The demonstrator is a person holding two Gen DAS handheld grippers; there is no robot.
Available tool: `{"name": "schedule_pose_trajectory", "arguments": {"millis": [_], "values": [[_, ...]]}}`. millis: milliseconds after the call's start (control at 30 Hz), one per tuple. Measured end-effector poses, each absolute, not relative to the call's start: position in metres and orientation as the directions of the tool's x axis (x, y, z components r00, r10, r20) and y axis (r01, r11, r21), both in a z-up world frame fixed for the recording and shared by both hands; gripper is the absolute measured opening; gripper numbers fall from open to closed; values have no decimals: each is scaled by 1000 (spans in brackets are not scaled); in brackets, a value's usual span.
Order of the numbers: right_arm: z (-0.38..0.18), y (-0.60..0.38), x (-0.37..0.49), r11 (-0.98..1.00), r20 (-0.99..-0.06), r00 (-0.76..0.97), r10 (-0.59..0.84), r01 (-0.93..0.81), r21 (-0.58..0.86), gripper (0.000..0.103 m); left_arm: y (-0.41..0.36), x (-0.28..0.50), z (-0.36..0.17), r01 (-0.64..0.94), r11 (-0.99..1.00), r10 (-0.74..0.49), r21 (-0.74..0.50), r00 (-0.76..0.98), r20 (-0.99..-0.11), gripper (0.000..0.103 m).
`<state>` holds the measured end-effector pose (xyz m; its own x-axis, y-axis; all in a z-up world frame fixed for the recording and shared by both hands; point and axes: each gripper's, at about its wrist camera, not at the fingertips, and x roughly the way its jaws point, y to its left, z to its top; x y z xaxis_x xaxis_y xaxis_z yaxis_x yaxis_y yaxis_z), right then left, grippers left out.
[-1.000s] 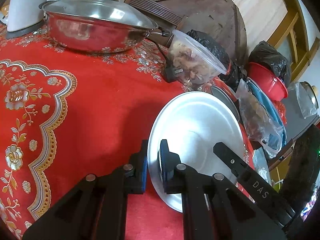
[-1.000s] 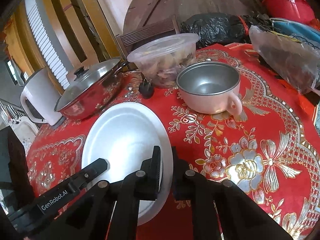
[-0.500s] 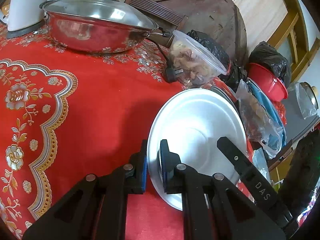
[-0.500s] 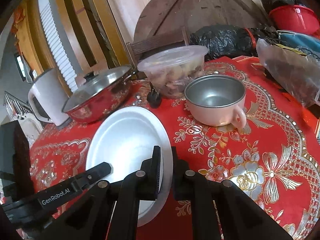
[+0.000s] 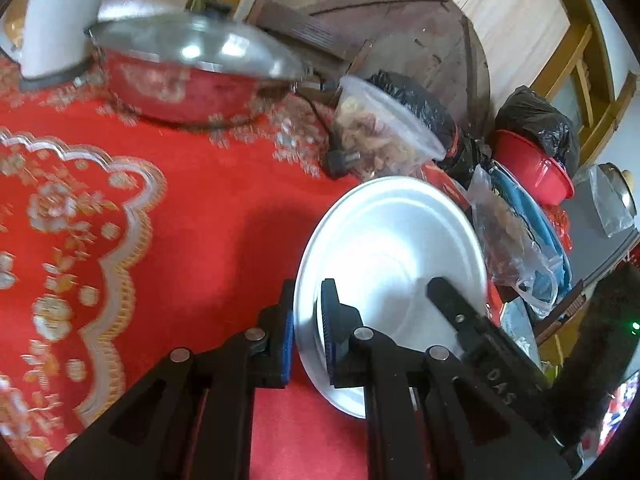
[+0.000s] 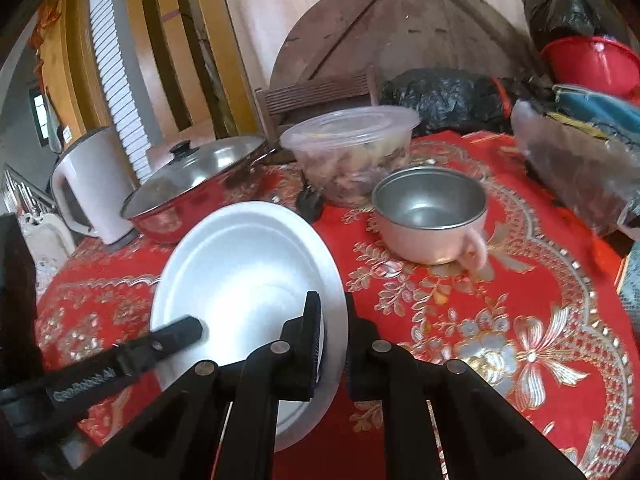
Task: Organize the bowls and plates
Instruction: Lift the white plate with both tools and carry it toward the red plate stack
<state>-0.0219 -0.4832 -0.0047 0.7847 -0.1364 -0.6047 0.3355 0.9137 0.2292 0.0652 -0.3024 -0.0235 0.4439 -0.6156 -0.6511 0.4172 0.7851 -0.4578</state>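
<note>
A round silver metal plate (image 5: 394, 240) (image 6: 244, 264) hangs above the red tablecloth, held from both sides. My left gripper (image 5: 306, 334) is shut on its left rim. My right gripper (image 6: 332, 340) is shut on its right rim. Each view shows the other gripper's black finger lying over the plate's far part. A pink cup-shaped bowl with a steel inside and a handle (image 6: 434, 216) stands on the cloth to the right of the plate, beyond my right gripper.
A lidded steel wok (image 6: 196, 184) (image 5: 192, 72) and a white kettle (image 6: 92, 184) stand at the back left. A clear food tub (image 6: 352, 148) sits behind the bowl, with black bags (image 6: 444, 98), a red basin (image 6: 592, 62) and a plastic food bag (image 6: 580, 176) at the right edge.
The plate has risen off the cloth with both grippers still closed on its rims. Both cameras have lifted and tilted up, and the table now sits lower in view.
</note>
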Motion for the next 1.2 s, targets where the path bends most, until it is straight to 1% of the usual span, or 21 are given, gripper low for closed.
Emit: {"name": "schedule_pose_trajectory", "arguments": {"millis": [33,100,233,300,333,467,667,833,933,1200], "values": [[-3,-485,-23,903,-608,790,-85,319,289,10,-297,62,-19,421,786,-614,-453,453,-646,9],[1,-482,-25,887,-607,794,-32,303,349,10,-285,56,-13,434,785,-615,-443,455,-644,9],[10,-454,-30,893,-621,784,16,268,361,10,-256,45,-8,414,805,-589,-424,473,-656,9],[11,-438,-34,895,-631,775,44,250,369,11,-240,38,-3,398,821,-567,-408,495,-659,9],[11,-431,-36,895,-639,767,59,243,374,14,-234,34,-1,395,824,-564,-406,499,-658,9],[15,-408,-42,881,-660,741,121,226,416,15,-209,19,4,370,848,-528,-380,523,-669,9],[40,-362,-48,925,-658,743,119,157,346,11,-167,4,22,338,869,-495,-362,568,-658,10],[60,-322,-48,942,-653,745,139,105,320,11,-129,-5,36,307,884,-467,-352,612,-638,10],[73,-296,-43,949,-649,745,156,70,308,14,-103,-6,46,289,892,-451,-348,632,-630,10],[100,-210,-11,930,-645,696,316,-93,355,15,-15,-2,85,211,931,-355,-298,715,-602,10]]}}
